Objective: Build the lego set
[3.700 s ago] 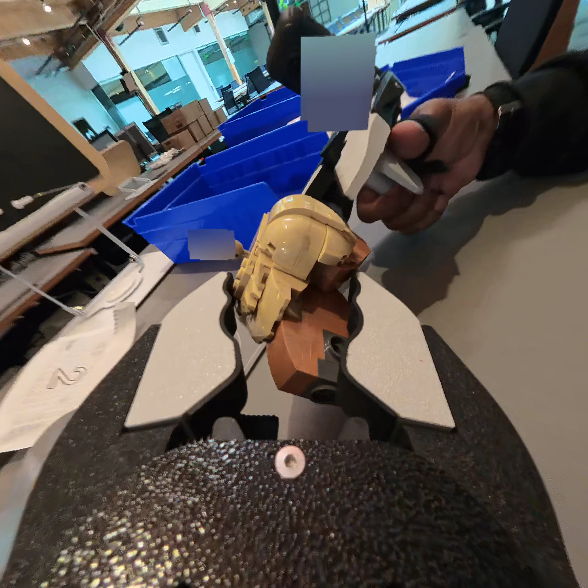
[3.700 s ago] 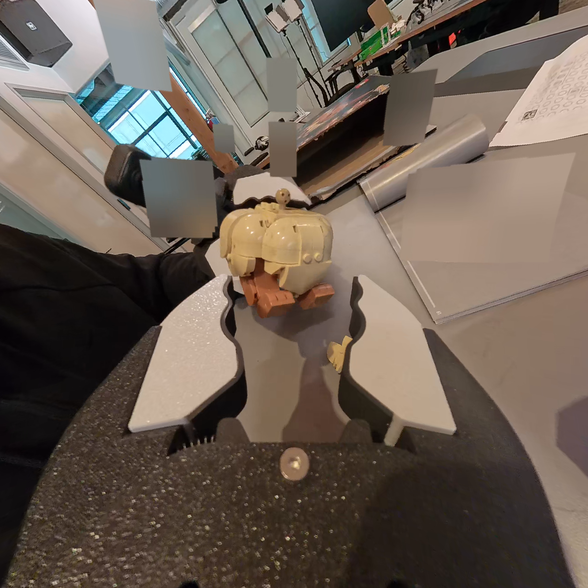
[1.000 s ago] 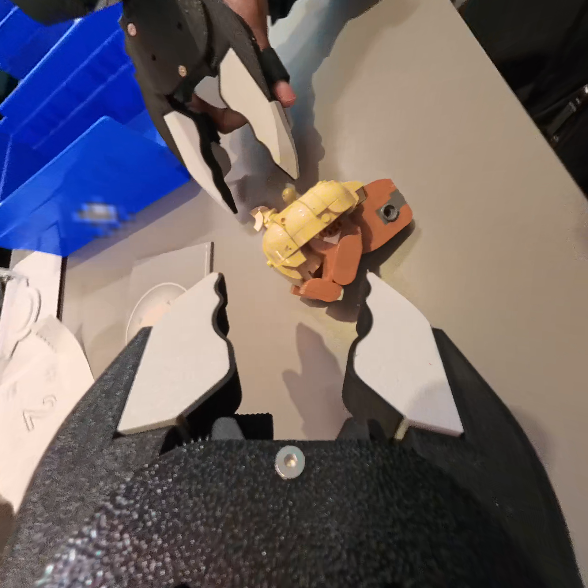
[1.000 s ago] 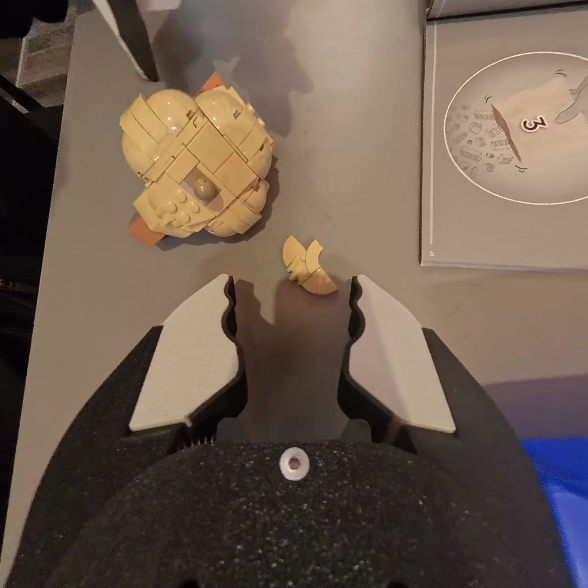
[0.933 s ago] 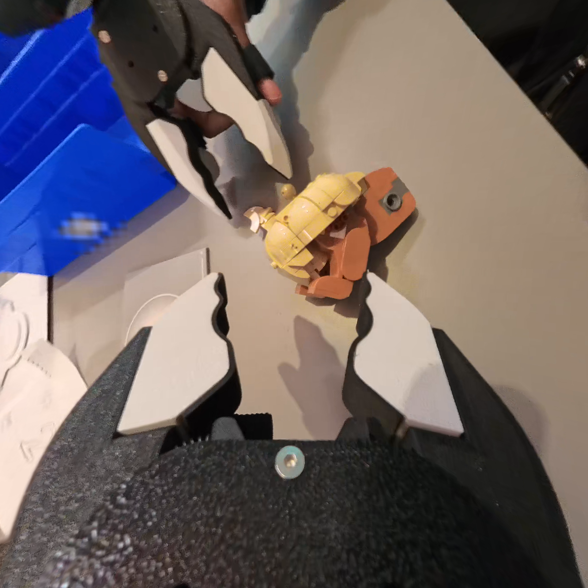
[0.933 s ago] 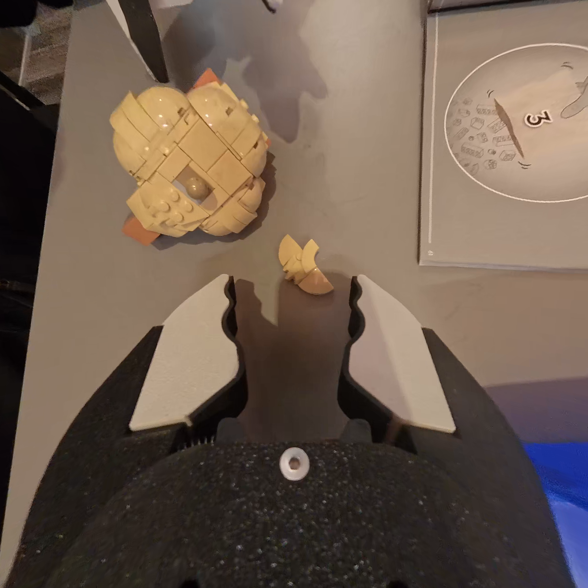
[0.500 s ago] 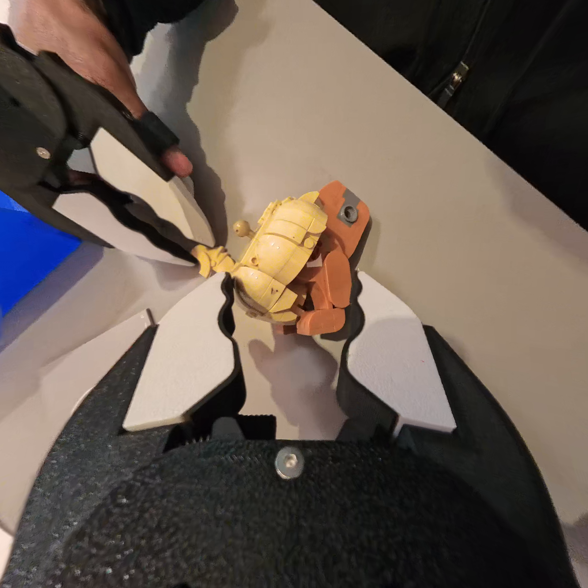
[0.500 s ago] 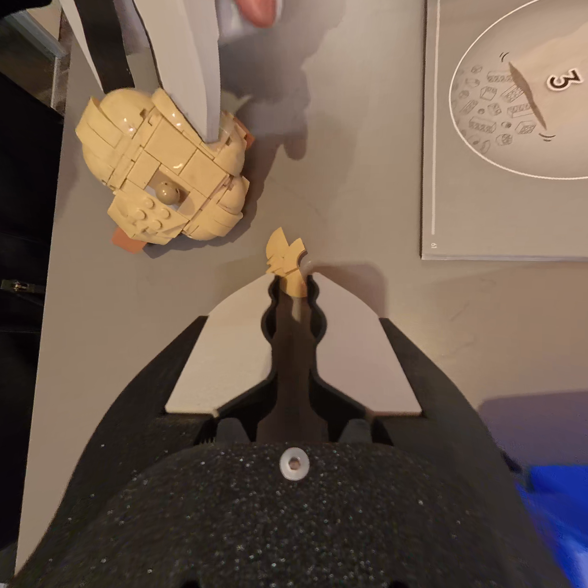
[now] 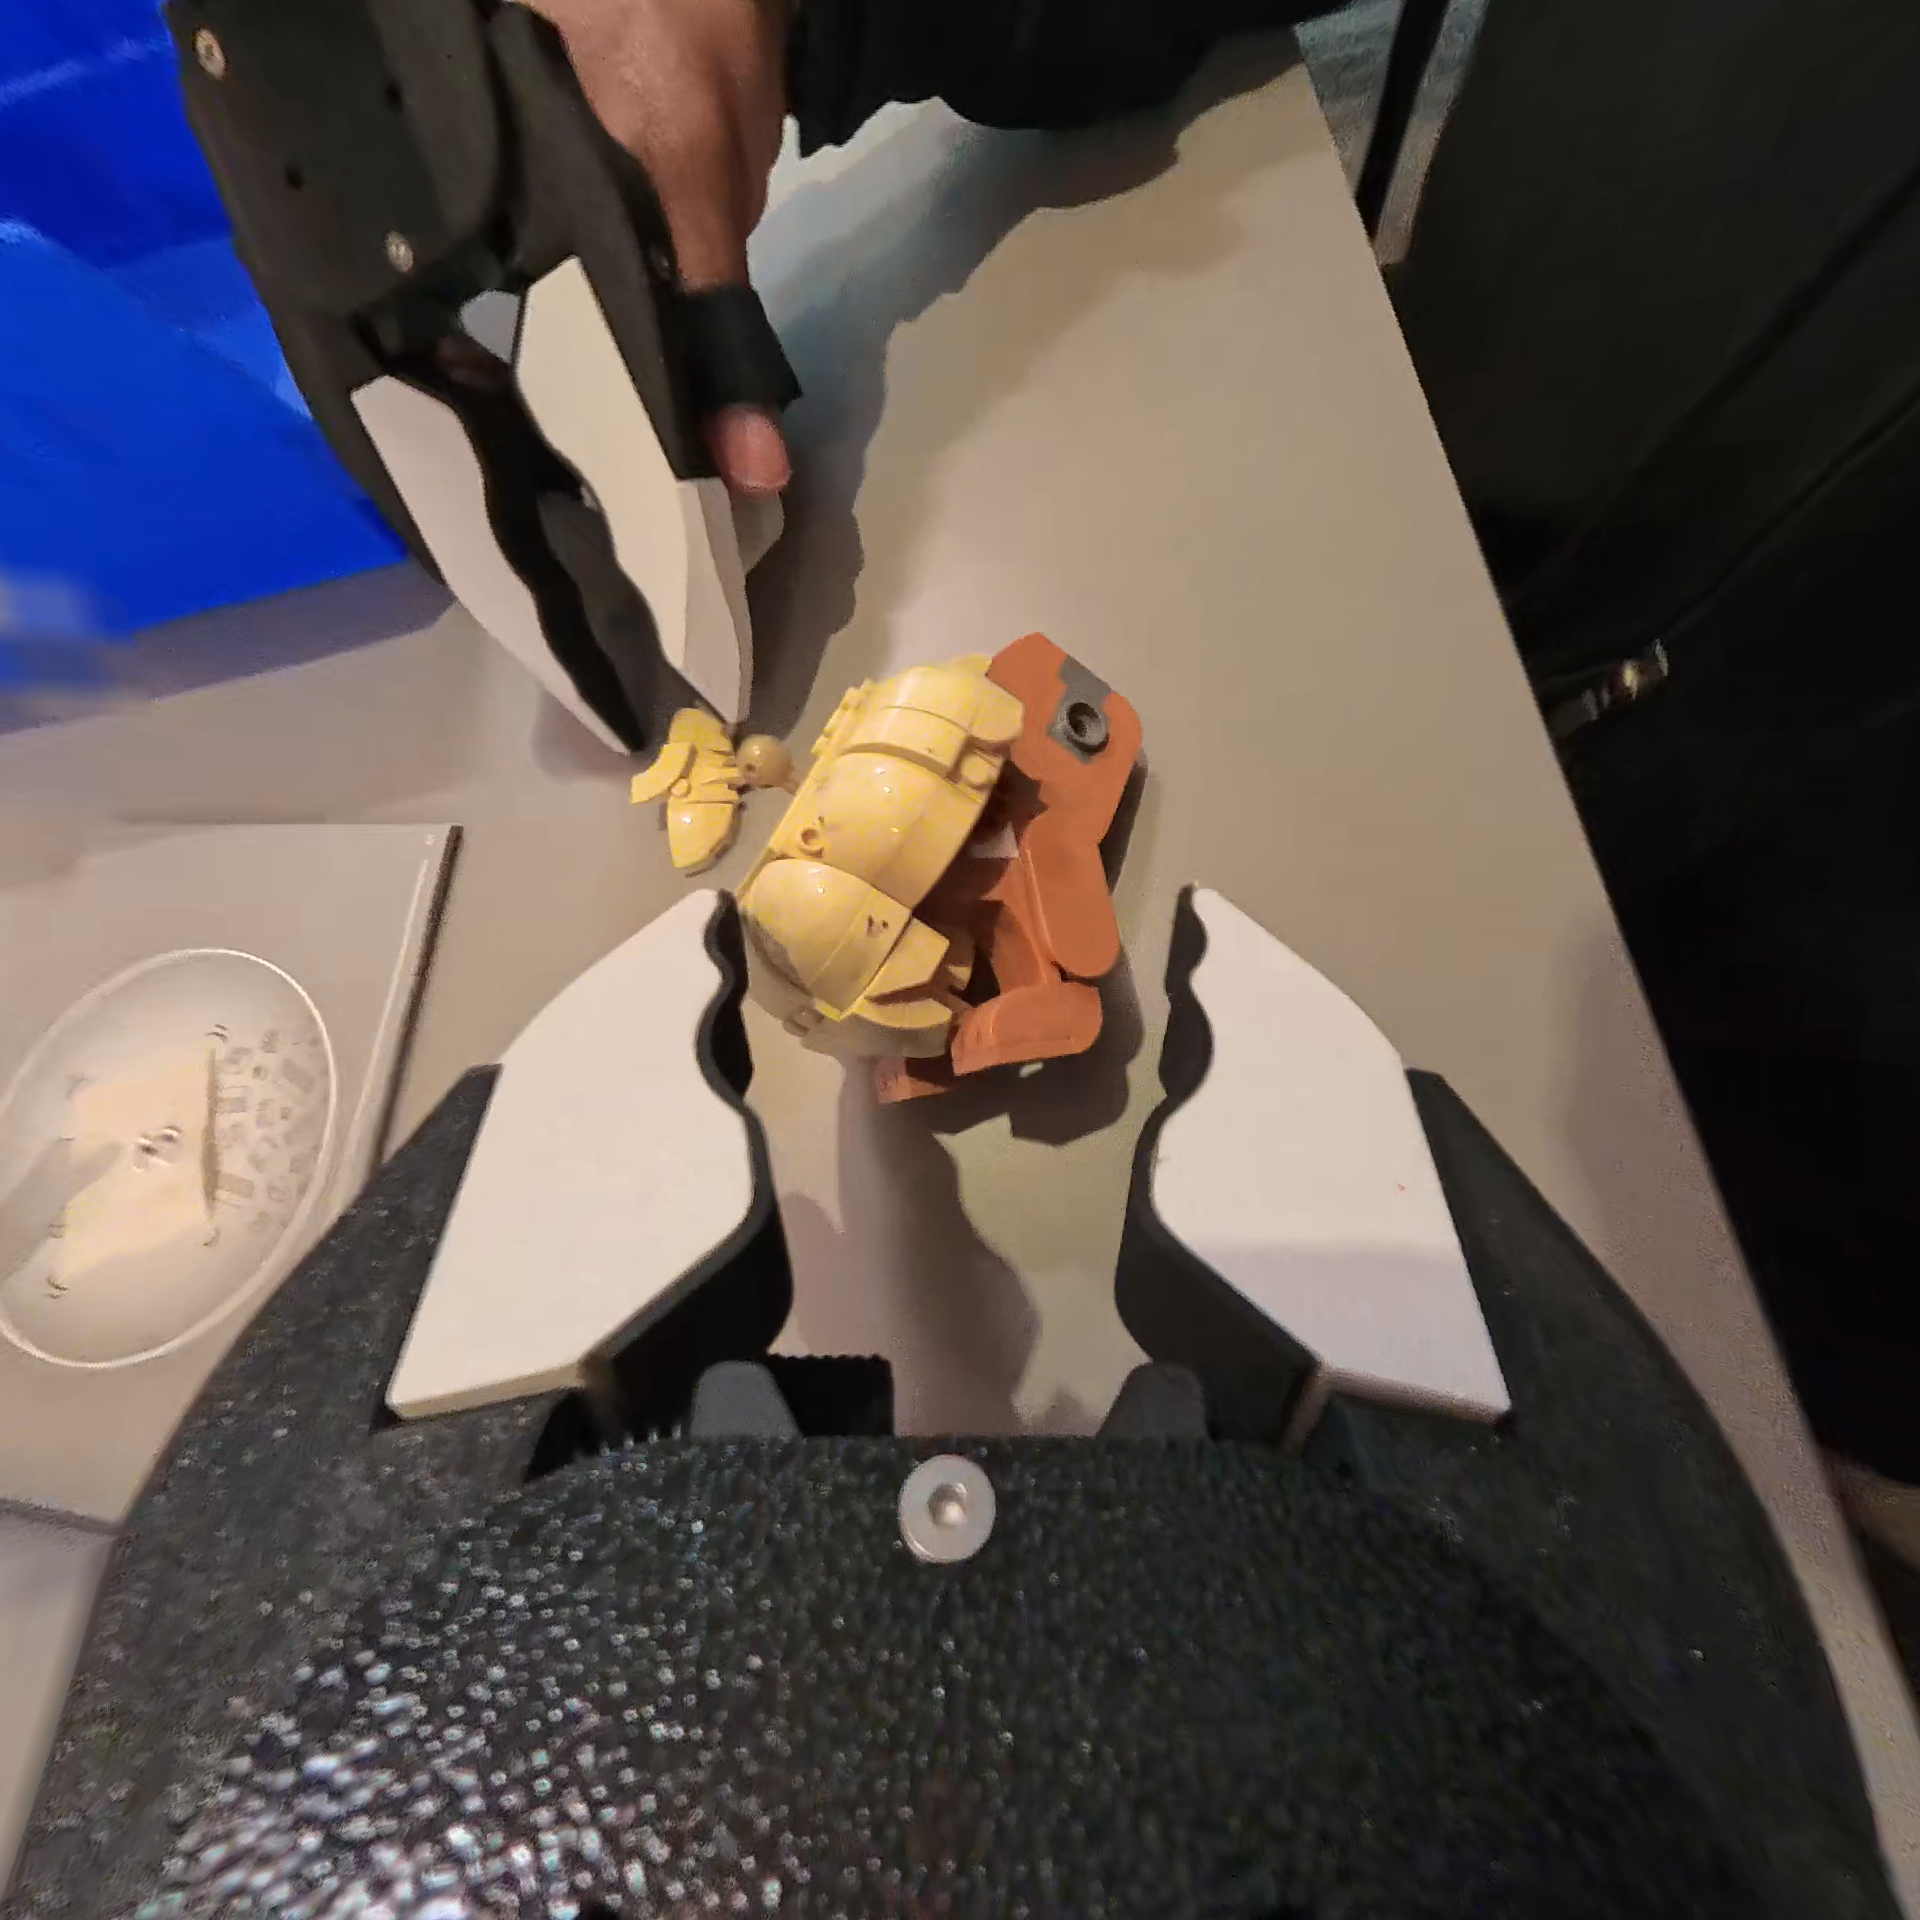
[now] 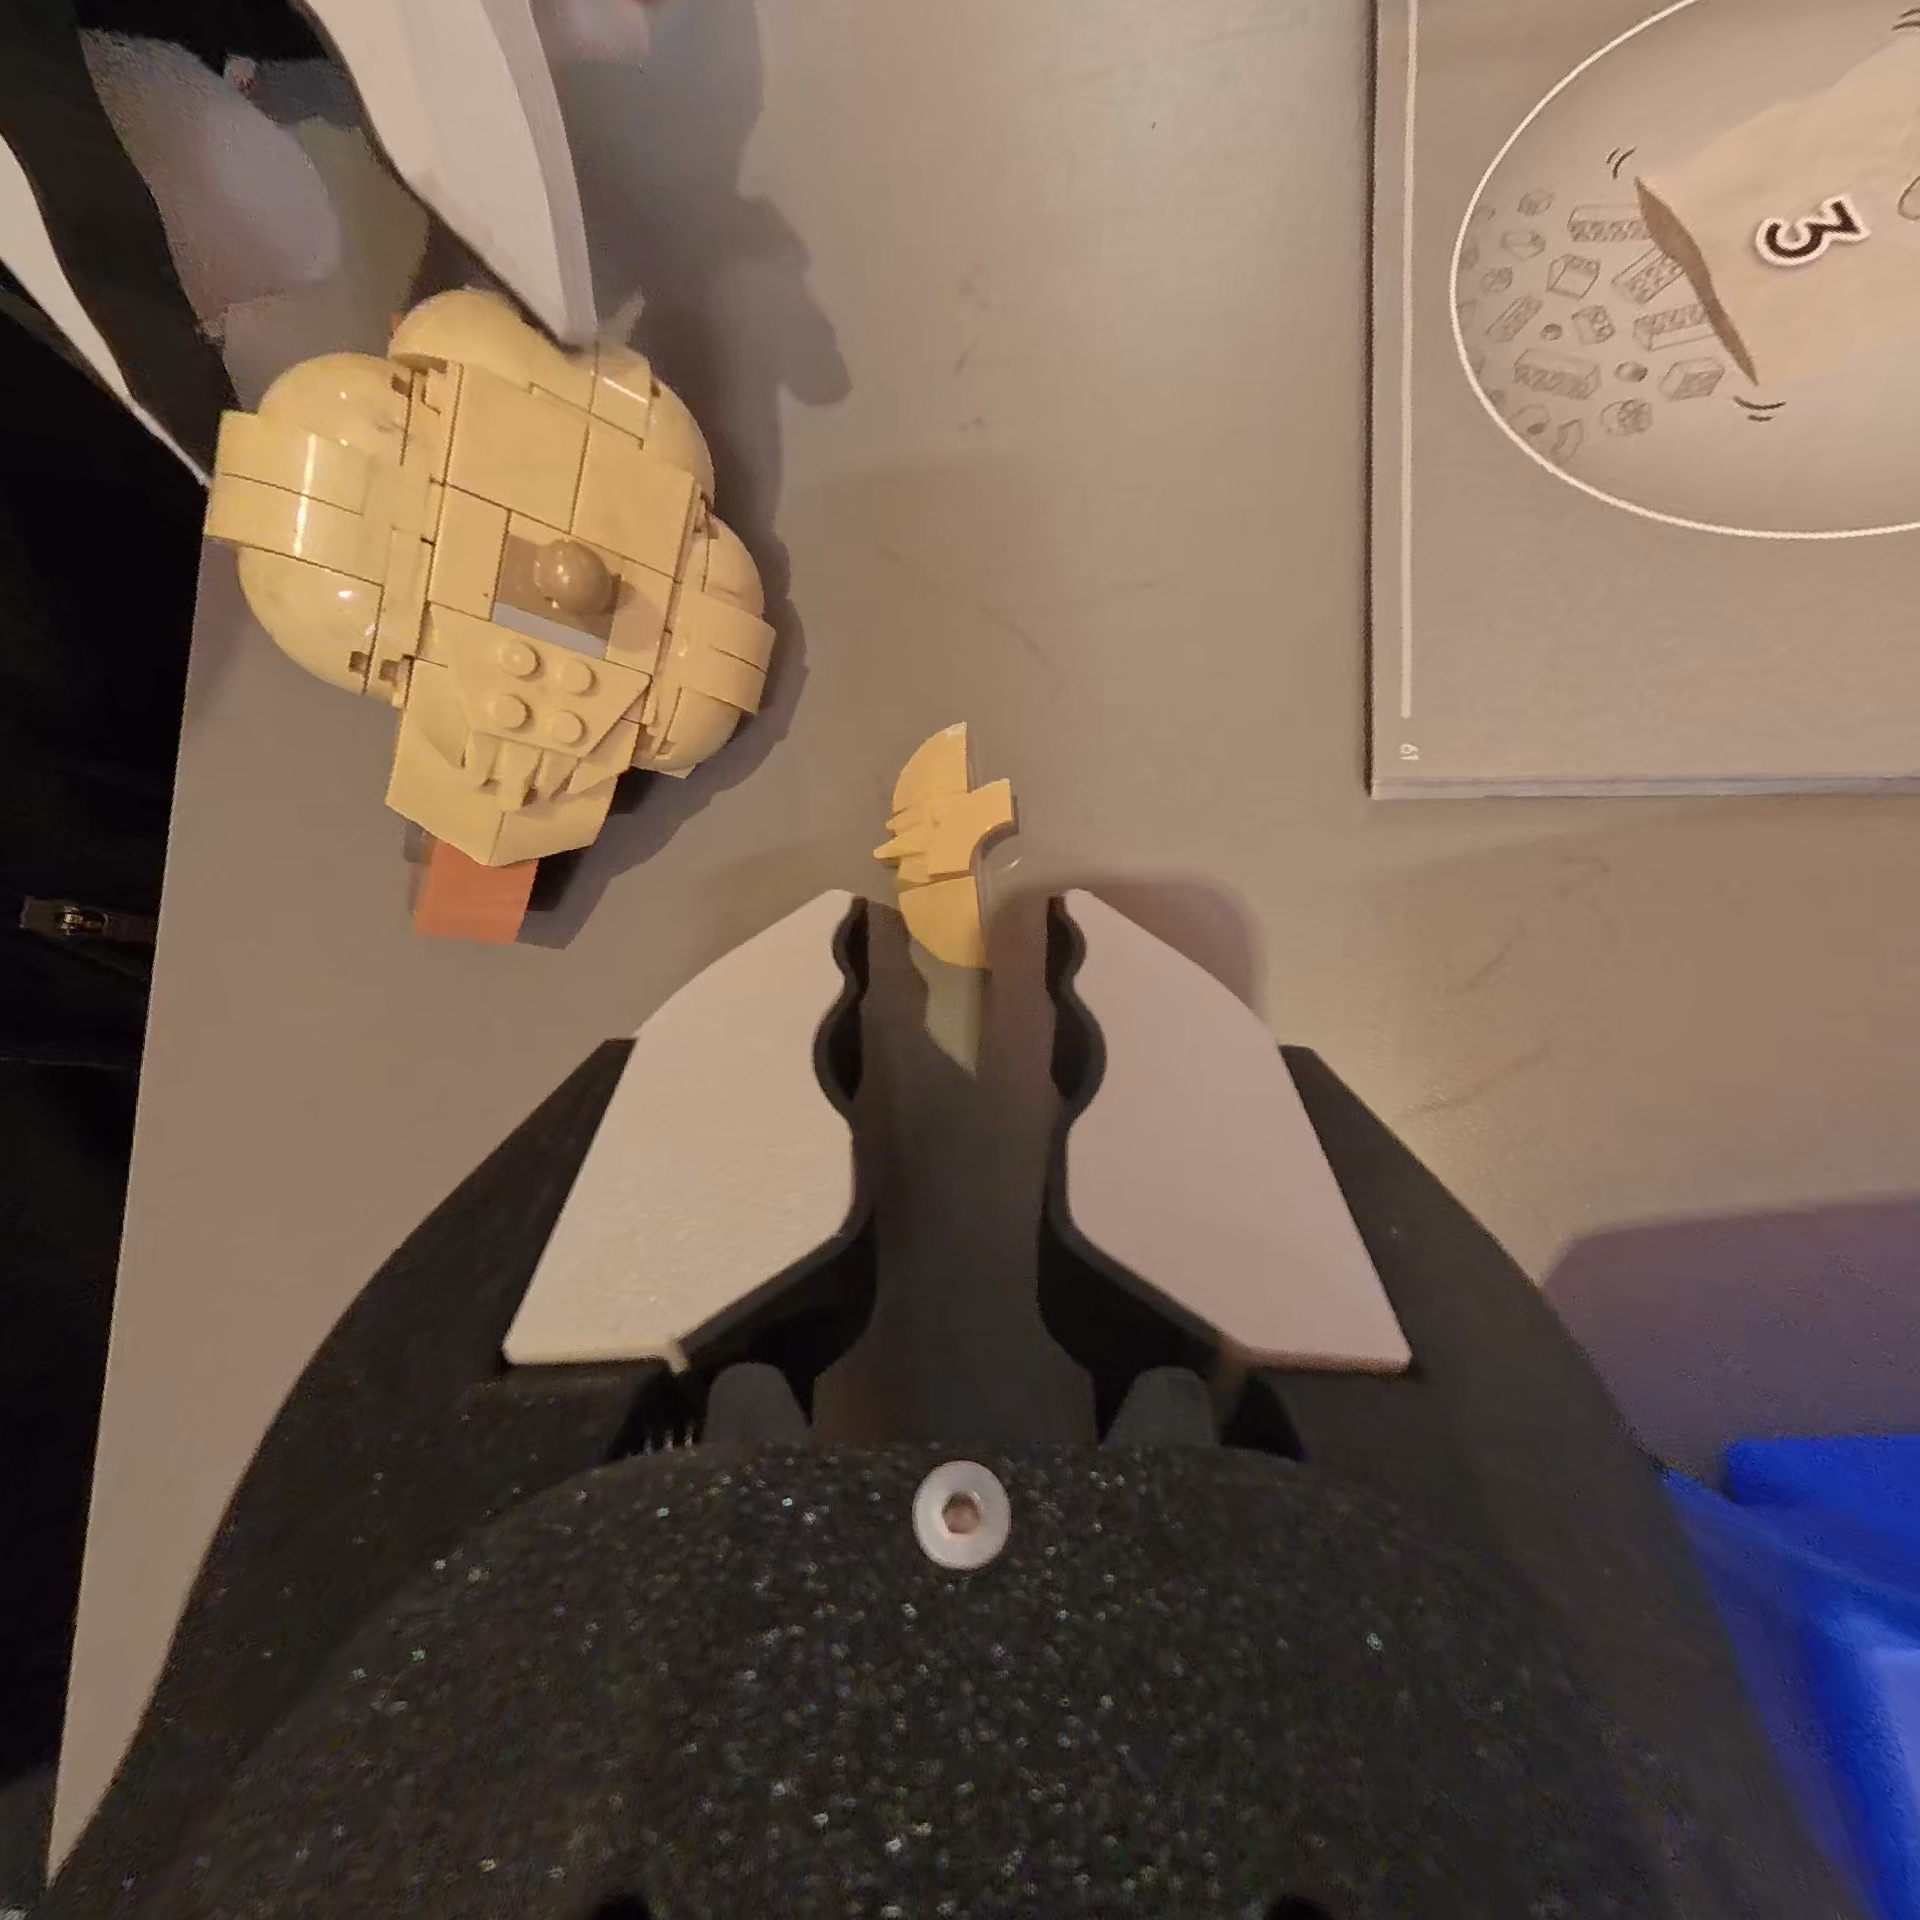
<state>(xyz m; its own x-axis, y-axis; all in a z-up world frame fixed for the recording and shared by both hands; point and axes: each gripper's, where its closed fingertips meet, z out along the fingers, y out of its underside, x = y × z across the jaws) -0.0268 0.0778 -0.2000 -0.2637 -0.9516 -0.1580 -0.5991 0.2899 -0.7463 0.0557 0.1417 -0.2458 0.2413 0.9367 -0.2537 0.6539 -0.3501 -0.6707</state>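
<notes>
Straddling the tan-and-brown brick model [image 9: 914,883] on the grey table [image 9: 1195,468], the left gripper [image 9: 951,914] stands released, while the right gripper [image 10: 951,914], also unclenched, brackets a small tan brick piece [image 10: 940,862] just right of it

My left hand-held gripper [image 9: 951,914] stands wide open around the near end of the tan and brown brick model [image 9: 914,862], which lies on its side on the grey bench [image 9: 1195,520]. My right hand-held gripper [image 10: 951,914] is partly open, its pads clear of the small tan brick piece [image 10: 940,842] lying flat between its tips, just right of the model.
</notes>
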